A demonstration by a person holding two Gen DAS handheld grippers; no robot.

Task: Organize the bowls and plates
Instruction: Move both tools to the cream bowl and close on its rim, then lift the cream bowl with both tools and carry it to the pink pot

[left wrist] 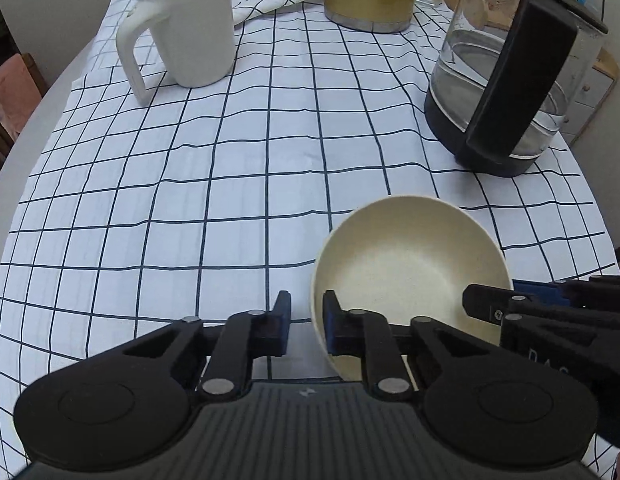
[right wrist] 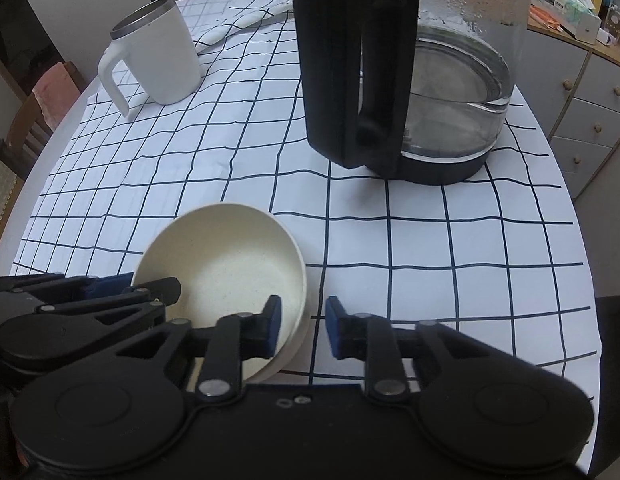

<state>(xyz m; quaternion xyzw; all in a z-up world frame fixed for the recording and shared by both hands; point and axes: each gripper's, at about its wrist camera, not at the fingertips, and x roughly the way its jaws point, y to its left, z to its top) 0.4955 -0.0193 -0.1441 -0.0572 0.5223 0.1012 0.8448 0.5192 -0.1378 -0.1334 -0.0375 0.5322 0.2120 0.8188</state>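
Nearest the cameras, the left gripper (left wrist: pixel 306 322) straddles the left rim of a cream bowl (left wrist: pixel 409 276): one blue-padded finger (left wrist: pixel 284 320) sits outside the wall, the other inside, and the jaws stand narrowly apart around the rim. Whether the pads actually press on it cannot be told, since a gap shows on the outer side. The right gripper (right wrist: pixel 303 326) does the same on the bowl's right rim, one finger (right wrist: pixel 272 326) inside the bowl (right wrist: pixel 230 264), the other outside over the cloth; there too a gap shows, so the clamp cannot be confirmed. The bowl lies near the front edge of the checked tablecloth (left wrist: pixel 230 184), mouth up and tipped a little toward the far side. It appears to sit in a second bowl, whose rim shows beneath in the right view. Farther off, a white mug (left wrist: pixel 186 28) stands far left, handle toward the near side, and a glass kettle (left wrist: pixel 505 80) far right. No writing is legible.
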